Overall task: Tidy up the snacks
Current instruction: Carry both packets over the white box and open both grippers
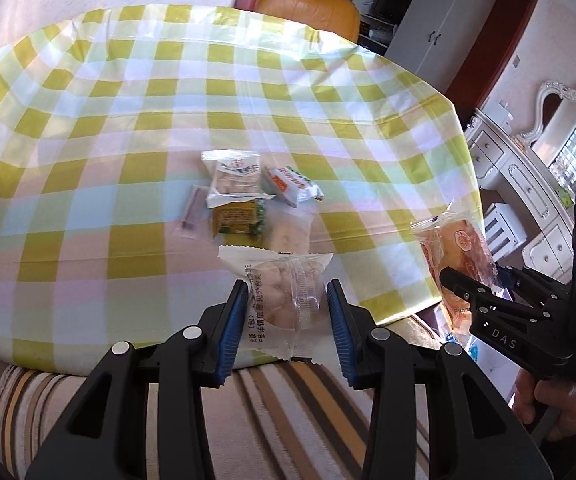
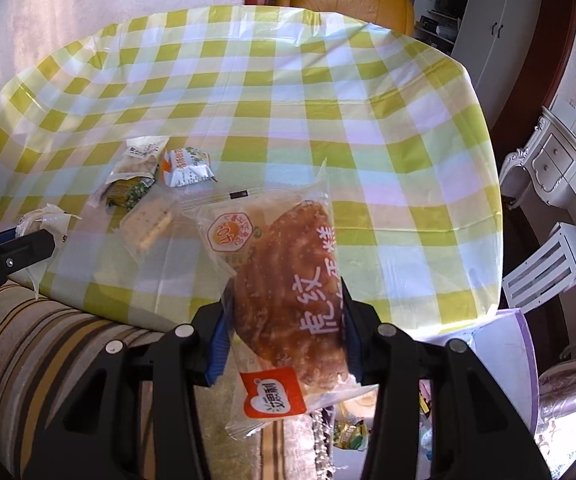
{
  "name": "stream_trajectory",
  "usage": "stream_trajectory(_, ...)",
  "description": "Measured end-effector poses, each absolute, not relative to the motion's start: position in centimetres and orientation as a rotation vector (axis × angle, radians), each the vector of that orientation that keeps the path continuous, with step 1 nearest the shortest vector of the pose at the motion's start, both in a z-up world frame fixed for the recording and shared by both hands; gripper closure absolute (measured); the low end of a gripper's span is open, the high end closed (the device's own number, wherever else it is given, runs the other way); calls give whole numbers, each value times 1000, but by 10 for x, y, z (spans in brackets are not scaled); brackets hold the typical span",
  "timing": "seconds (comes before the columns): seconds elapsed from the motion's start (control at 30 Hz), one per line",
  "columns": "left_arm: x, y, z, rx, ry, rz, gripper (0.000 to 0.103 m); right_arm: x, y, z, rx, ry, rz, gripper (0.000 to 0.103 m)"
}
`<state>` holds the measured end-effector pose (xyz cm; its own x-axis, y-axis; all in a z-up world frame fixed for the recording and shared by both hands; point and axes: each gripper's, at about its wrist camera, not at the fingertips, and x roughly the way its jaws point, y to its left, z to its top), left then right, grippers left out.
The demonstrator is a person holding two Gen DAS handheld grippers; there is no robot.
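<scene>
My left gripper (image 1: 286, 304) is shut on a clear-wrapped pale pastry packet (image 1: 284, 296), held above the near table edge. My right gripper (image 2: 286, 320) is shut on a large clear bag with a brown bread cake (image 2: 288, 284); this cake bag (image 1: 457, 256) also shows at the right in the left wrist view, with the right gripper (image 1: 487, 300) beneath it. A small heap of snack packets (image 1: 248, 200) lies mid-table: a white packet, an orange-and-white packet (image 1: 291, 184), a green-yellow packet (image 1: 238, 220) and a clear cracker pack (image 2: 148, 226). The left gripper (image 2: 12, 252) enters at the left edge of the right wrist view.
The table wears a yellow-green checked cloth (image 1: 128, 120). A striped cushion (image 1: 307, 420) lies below the near edge. An orange leather chair (image 2: 347, 0) stands behind the table, white ornate furniture (image 2: 559, 184) to the right. A box holding snacks (image 2: 499, 360) sits below the table's right corner.
</scene>
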<state>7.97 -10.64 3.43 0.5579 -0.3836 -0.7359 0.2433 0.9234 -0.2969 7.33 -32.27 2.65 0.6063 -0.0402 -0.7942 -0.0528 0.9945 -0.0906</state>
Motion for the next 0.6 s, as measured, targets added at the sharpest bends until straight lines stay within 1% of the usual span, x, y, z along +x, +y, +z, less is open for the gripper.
stream_trajectory(0.3,70,-193,35,-76,944,-582,64,47,-395,9,-33,970,-166,57)
stream_trajectory(0.6,62,-277,26,9,1023,-784,64,18,-464,-23,104,1063,-354,57)
